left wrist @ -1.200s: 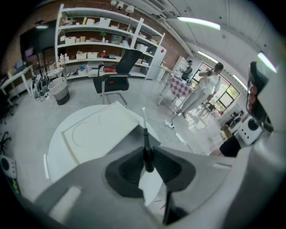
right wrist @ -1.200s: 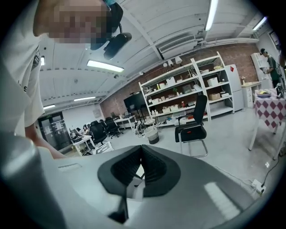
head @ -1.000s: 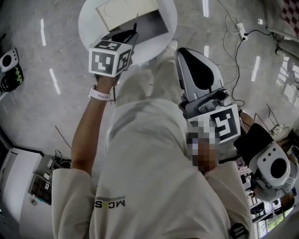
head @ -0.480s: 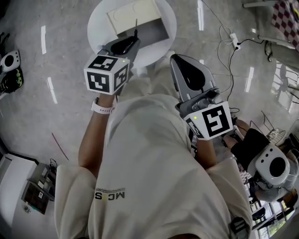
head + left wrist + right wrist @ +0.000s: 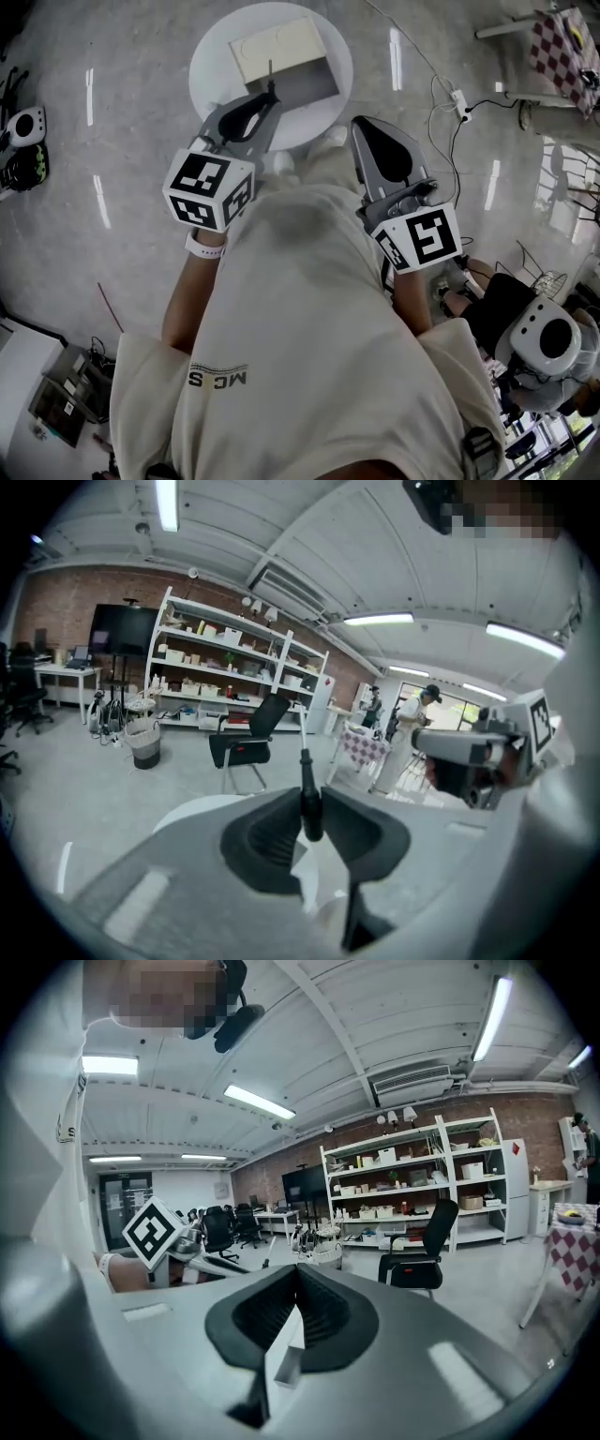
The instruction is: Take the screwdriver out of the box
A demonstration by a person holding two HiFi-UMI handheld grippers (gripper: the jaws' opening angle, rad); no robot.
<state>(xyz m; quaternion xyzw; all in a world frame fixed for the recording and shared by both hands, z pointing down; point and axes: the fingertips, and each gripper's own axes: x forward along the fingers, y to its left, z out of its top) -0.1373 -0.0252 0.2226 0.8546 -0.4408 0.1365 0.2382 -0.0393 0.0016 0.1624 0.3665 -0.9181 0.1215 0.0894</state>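
Note:
My left gripper (image 5: 263,97) is shut on the black handle of the screwdriver (image 5: 270,79), whose thin shaft sticks out past the jaws. It hangs over the near edge of the open box (image 5: 302,84), a grey tray with a cream lid folded back, on the round white table (image 5: 212,58). In the left gripper view the screwdriver (image 5: 309,803) stands upright, pinched between the left gripper (image 5: 310,819) pads, well above the table. My right gripper (image 5: 360,127) is shut and empty, right of the table; its view shows the right gripper (image 5: 295,1279) with jaws meeting.
Cables and a power strip (image 5: 459,97) lie on the shiny floor at the right, near a chequered table (image 5: 564,49). An office chair (image 5: 249,743) and shelves (image 5: 225,672) stand farther off. A person (image 5: 414,731) stands by the windows. White devices sit at left (image 5: 24,124) and lower right (image 5: 553,339).
My left gripper has risen away from the box with the screwdriver still in its jaws. My right gripper has also come up a little. The table looks farther away.

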